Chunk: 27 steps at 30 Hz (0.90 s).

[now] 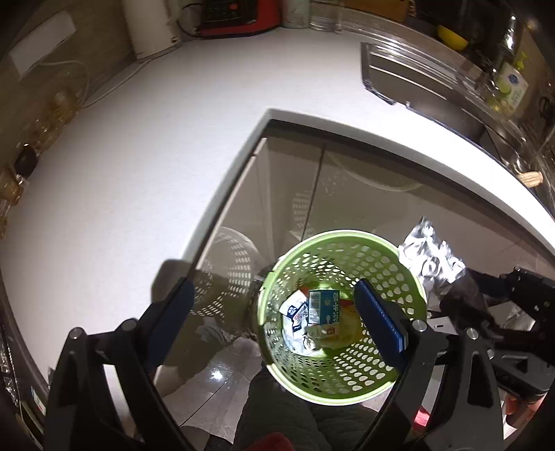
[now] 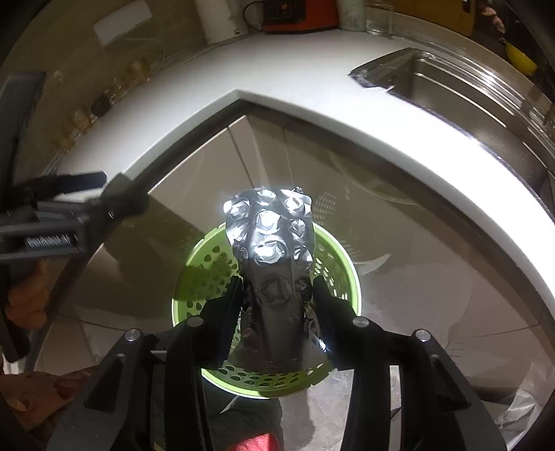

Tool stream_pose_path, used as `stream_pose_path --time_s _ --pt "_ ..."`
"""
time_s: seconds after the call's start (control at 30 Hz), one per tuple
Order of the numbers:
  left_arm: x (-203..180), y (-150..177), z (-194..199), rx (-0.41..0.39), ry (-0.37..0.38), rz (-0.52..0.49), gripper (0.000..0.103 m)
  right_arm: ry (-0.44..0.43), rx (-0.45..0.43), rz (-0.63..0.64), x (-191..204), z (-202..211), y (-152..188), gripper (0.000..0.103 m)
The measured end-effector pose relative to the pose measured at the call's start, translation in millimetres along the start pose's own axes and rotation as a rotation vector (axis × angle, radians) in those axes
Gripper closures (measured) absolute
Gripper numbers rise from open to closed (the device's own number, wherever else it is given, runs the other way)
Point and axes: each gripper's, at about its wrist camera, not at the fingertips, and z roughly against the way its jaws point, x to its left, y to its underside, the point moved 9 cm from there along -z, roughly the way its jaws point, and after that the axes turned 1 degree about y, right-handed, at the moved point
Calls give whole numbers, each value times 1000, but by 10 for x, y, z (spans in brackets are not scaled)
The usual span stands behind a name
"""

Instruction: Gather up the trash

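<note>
Foil is the trash being thrown away right now. It is a shiny silver blister sheet (image 2: pixel 269 239), all bumpy with popped bubbles, and one end glares white in the light. The right gripper (image 2: pixel 277 295) holds it by its lower part, with a finger pressed on each side, so the sheet sticks up and forward out of the jaws. It hangs right over the green basket (image 2: pixel 194 277), and I think that is so it will fall inside when the jaws let go.

The basket is round, light green, and full of little holes. It stands on the shiny floor, just below the inside corner of the white counter (image 1: pixel 138 156). At its bottom lie a small blue carton (image 1: pixel 324 307) and some white wrappers (image 1: pixel 295 312).

The left gripper (image 1: pixel 274 312) is spread wide with nothing between its blue pads (image 1: pixel 378 319). It hangs over the basket too, near the counter's edge, and I guess it has dropped its piece already.

Farther off, a steel sink (image 1: pixel 416 79) is set into the counter near its far right end. A red machine (image 1: pixel 239 17) and a white kettle (image 1: pixel 149 27) stand at the counter's back edge by the wall.
</note>
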Motion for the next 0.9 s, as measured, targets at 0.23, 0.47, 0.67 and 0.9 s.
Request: stream_pose_path --time_s 0.23,0.47,0.67,0.9 --pt "177 96 -159 45 -27 49 13 24 128 54 139 -531 277 7" --pt "203 168 -209 67 -43 33 13 23 205 5 137 -701 364 7" --pt "234 -83 -21 21 -48 42 13 80 116 33 142 -368 -81 3" --pt "326 -724 581 -144 -69 73 9 121 -74 65 262 292 -908 3"
